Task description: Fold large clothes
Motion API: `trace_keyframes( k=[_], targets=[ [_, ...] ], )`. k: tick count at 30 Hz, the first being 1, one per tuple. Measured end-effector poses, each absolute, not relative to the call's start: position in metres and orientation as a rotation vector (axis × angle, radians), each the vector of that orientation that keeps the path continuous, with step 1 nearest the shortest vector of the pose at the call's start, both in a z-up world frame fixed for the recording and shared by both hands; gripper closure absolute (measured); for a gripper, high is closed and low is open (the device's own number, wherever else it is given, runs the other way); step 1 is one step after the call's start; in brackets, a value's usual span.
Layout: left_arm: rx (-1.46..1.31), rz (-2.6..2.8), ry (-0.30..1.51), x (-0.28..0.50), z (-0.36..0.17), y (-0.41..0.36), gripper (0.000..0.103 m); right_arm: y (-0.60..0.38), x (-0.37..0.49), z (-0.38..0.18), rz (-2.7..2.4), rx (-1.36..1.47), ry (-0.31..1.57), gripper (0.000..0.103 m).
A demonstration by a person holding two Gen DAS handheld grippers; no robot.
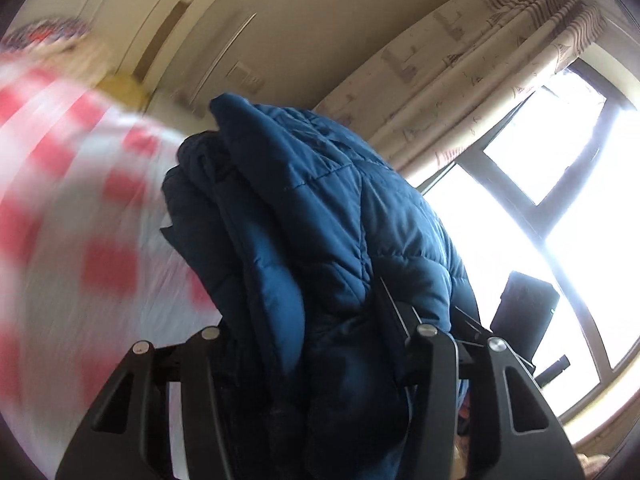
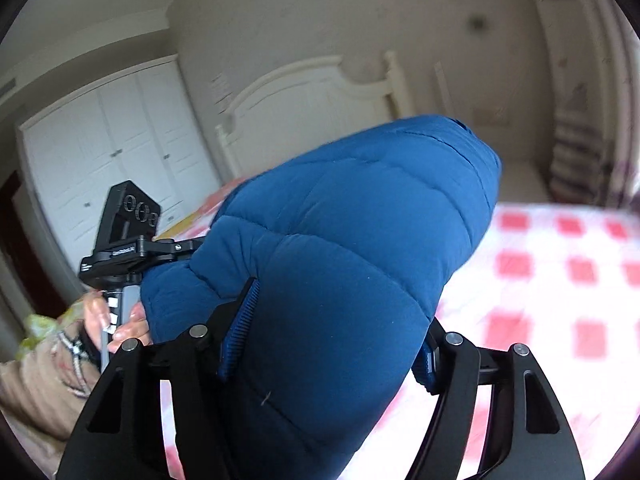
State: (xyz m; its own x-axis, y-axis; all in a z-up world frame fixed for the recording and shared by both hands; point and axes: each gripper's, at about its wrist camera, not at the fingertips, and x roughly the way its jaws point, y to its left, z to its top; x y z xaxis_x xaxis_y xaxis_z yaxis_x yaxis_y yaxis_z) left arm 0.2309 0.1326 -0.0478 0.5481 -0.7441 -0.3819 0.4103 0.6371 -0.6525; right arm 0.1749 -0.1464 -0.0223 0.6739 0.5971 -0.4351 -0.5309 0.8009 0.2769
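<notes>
A blue quilted puffer jacket (image 1: 320, 220) fills the middle of the left wrist view, bunched in folds between the fingers of my left gripper (image 1: 316, 360), which is shut on it and holds it lifted in the air. In the right wrist view the same jacket (image 2: 340, 260) bulges up between the fingers of my right gripper (image 2: 320, 356), which is shut on a thick part of it. The fingertips of both grippers are hidden in the fabric. The other gripper (image 2: 128, 232) and the hand holding it show at the left of the right wrist view.
A bed with a red and white checked sheet (image 2: 560, 280) lies below, also blurred at the left of the left wrist view (image 1: 60, 220). A white headboard (image 2: 312, 96) and white wardrobe (image 2: 112, 140) stand behind. A bright window (image 1: 540, 200) with patterned curtains (image 1: 480, 72) is at the right.
</notes>
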Motion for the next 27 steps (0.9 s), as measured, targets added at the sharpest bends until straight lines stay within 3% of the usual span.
trace_keyframes(
  k=[3, 5, 7, 12, 17, 18, 24, 27],
  targets=[
    [-0.522, -0.710, 0.734, 0.283, -0.056, 0.095, 0.052, -0.171, 0.217, -0.029, 0.576, 0.130, 0.560, 0.036],
    [-0.536, -0.655, 0.852, 0.318, -0.085, 0.074, 0.052, -0.191, 0.254, -0.056, 0.513, 0.165, 0.680, 0.035],
    [-0.509, -0.583, 0.941, 0.333, -0.124, 0.055, 0.038, -0.194, 0.281, -0.094, 0.410, 0.143, 0.836, 0.031],
    [-0.606, -0.535, 0.903, 0.320, -0.141, 0.066, 0.014, -0.208, 0.280, -0.112, 0.377, 0.291, 0.846, 0.006],
    [-0.376, -0.330, 0.798, 0.270, -0.084, 0.075, 0.009, -0.243, 0.249, -0.064, 0.211, 0.217, 0.793, 0.005],
    [-0.295, -0.275, 0.724, 0.248, -0.062, 0.074, 0.002, -0.242, 0.232, -0.051, 0.204, 0.208, 0.738, 0.004],
    [-0.083, -0.028, 0.366, 0.134, 0.054, 0.066, 0.002, -0.227, 0.124, 0.016, 0.195, 0.076, 0.467, 0.004],
    [-0.067, -0.077, 0.260, 0.093, 0.084, 0.050, 0.002, -0.225, 0.087, 0.033, 0.162, 0.000, 0.385, 0.004]
  ],
)
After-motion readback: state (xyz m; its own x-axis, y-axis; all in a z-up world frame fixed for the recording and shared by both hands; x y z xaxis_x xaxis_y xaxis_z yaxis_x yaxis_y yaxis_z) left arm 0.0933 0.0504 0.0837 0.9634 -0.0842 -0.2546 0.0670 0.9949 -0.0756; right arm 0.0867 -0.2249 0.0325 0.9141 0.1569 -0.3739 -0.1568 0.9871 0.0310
